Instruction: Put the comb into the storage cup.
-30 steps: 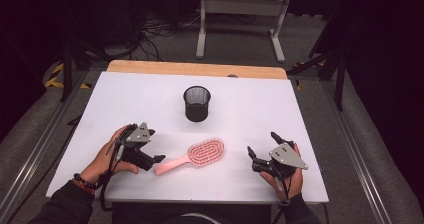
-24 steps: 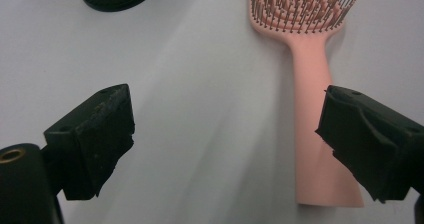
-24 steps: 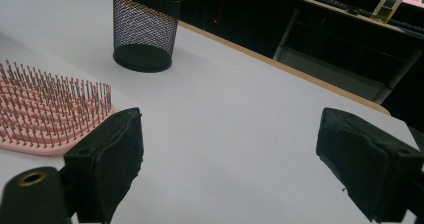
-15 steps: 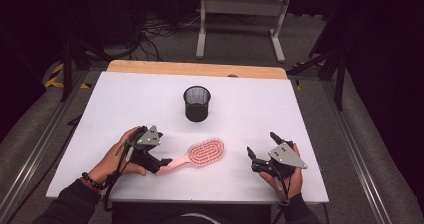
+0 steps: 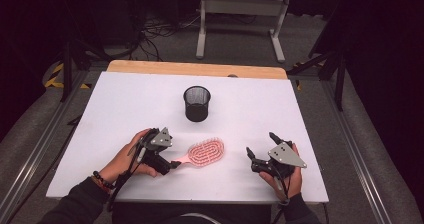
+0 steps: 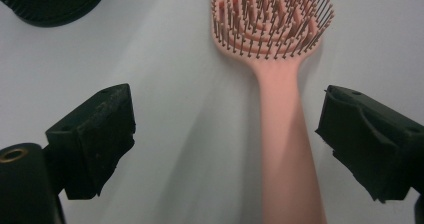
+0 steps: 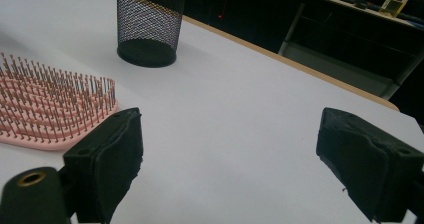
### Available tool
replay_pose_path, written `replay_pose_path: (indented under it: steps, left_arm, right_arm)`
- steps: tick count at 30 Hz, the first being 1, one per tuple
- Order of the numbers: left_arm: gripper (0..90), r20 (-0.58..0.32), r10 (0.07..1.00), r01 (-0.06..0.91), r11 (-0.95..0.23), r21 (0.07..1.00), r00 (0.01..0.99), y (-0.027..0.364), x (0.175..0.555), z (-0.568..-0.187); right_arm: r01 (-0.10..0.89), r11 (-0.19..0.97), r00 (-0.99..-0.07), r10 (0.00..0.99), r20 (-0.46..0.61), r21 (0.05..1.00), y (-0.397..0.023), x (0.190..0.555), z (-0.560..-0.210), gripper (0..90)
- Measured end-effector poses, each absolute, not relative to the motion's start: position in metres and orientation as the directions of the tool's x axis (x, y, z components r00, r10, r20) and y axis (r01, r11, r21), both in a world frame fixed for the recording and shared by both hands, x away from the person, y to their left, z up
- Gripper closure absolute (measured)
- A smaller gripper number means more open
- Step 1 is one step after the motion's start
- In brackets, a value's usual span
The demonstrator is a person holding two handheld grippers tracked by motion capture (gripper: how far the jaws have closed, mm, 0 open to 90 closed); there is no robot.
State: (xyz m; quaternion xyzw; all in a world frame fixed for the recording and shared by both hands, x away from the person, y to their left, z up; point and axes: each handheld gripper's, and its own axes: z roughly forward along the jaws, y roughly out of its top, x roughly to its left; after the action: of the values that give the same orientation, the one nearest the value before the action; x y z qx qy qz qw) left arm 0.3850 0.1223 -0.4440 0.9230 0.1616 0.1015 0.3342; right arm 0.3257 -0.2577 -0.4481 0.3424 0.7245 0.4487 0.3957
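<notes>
Straddling the pink handle, the left gripper (image 5: 172, 165) is held with its jaws spread wide, one pad on each side and neither yet touching. In the left gripper view the handle of the hairbrush (image 6: 285, 114) runs up between the jaws, nearer the right-hand jaw than the other, so the grip is judged to be off-centre. A cleaner hold would likely be had if the gripper were shifted until the handle lay midway, then lowered so that the pads met the handle's flanks squarely before being closed; a close made from the present offset might push the brush sideways across the smooth table (image 5: 300, 109). The brush lies bristles up near the front middle of the table, its head pointing right and slightly far, its handle end within the left jaws. Beyond the head, farther back, a black mesh cup (image 5: 197, 103) stands upright, well apart from the brush. At the near right the right gripper (image 5: 260, 151) is rested in a hand (image 5: 286, 180), jaws likewise spread and holding nothing, the brush head lying to its left.
</notes>
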Motion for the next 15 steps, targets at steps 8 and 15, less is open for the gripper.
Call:
replay_pose_path:
  steps: [8, 15]
  left_arm:
    - [11.6, 0.087, 0.363, 0.238, -0.755, 0.611, 0.928, 0.105, 0.388, -0.449]
    - [20.2, 0.072, 0.359, 0.255, -0.776, 0.576, 0.931, 0.094, 0.39, -0.452]
  right_arm:
    - [0.15, 0.368, -0.453, 0.85, -0.267, 0.918, -0.258, 0.326, -0.449, 12.1]
    - [0.154, 0.371, -0.455, 0.849, -0.267, 0.916, -0.258, 0.327, -0.449, 12.2]
